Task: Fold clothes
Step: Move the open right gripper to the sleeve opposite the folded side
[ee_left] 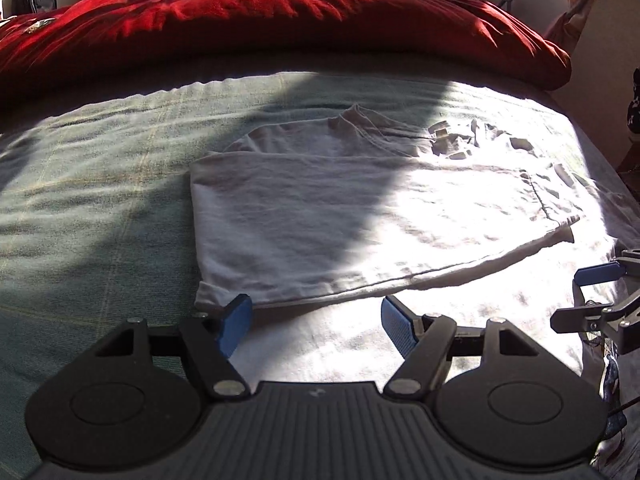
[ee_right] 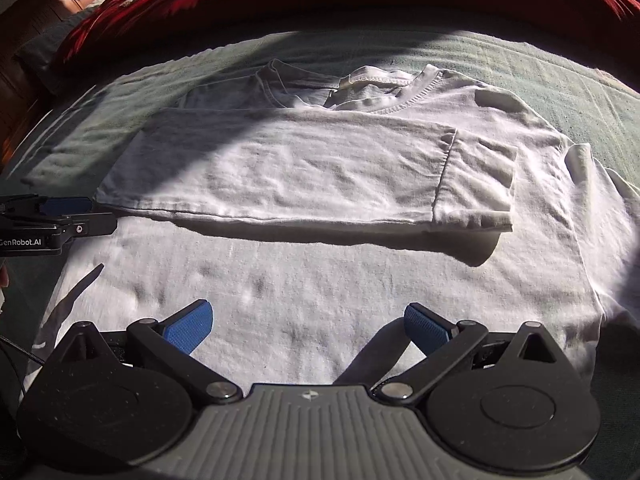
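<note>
In the left wrist view, the left gripper (ee_left: pixel 316 320) is hovering over the near part of a white T-shirt (ee_left: pixel 320 208) lying on a pale green bedspread (ee_left: pixel 92 184). Its blue pads (ee_left: pixel 234 326) are standing spread with nothing between them, one of them just over the near left corner of a folded-over panel, probably because that corner is the natural place to take hold for the next fold. The shirt is lying flat, collar toward the red duvet (ee_left: pixel 260 16) bunched at the far side, which is leaving open bedspread to work on. At the right edge the right gripper (ee_left: pixel 592 292) is showing side-on; its spread is hard to judge from here.

In the right wrist view, the right gripper (ee_right: pixel 306 324) is hanging over the near, single-layer part of the T-shirt (ee_right: pixel 320 288), jaws wide apart and pinching nothing. One side of the shirt, sleeve included, is lying folded across the chest as a long band (ee_right: pixel 288 172), its hem edge facing the camera, so the fold seems partly done. The left gripper (ee_right: pixel 60 220) is sitting at the band's left end. Both tools are flanking the same edge, likely so that each can take one end and keep the cloth square when it is turned over.
</note>
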The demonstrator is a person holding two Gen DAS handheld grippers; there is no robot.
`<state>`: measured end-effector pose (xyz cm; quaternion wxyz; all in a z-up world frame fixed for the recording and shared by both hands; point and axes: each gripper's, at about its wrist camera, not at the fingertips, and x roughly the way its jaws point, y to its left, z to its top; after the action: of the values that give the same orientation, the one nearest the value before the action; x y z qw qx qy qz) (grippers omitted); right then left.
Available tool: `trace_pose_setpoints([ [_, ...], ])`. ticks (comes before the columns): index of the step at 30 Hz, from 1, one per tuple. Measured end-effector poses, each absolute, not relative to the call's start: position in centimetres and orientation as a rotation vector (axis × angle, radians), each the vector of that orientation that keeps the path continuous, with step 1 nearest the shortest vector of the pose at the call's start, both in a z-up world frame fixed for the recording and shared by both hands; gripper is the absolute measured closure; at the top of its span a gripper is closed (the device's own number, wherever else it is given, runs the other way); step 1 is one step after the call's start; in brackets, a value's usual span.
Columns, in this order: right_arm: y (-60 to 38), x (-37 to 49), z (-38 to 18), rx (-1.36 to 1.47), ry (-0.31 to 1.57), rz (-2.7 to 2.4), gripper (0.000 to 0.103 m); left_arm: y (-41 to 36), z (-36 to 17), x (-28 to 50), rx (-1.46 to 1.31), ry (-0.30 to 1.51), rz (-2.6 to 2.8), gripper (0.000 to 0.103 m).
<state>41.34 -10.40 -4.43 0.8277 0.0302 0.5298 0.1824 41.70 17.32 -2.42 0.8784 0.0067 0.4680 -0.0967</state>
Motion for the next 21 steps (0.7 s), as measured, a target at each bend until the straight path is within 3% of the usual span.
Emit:
trace_pose_setpoints([
  [10,-14.7,38.8,-4.6,0.125,1.145,0.372,0.000,11.3,-1.8,43.1,0.044,0.971,-0.266,0.031],
  [21,-23.9,48.0,-2.9,0.167,0.888,0.315,0.000,8.1,-1.4,43.3,0.007,0.955,-0.158,0.031],
])
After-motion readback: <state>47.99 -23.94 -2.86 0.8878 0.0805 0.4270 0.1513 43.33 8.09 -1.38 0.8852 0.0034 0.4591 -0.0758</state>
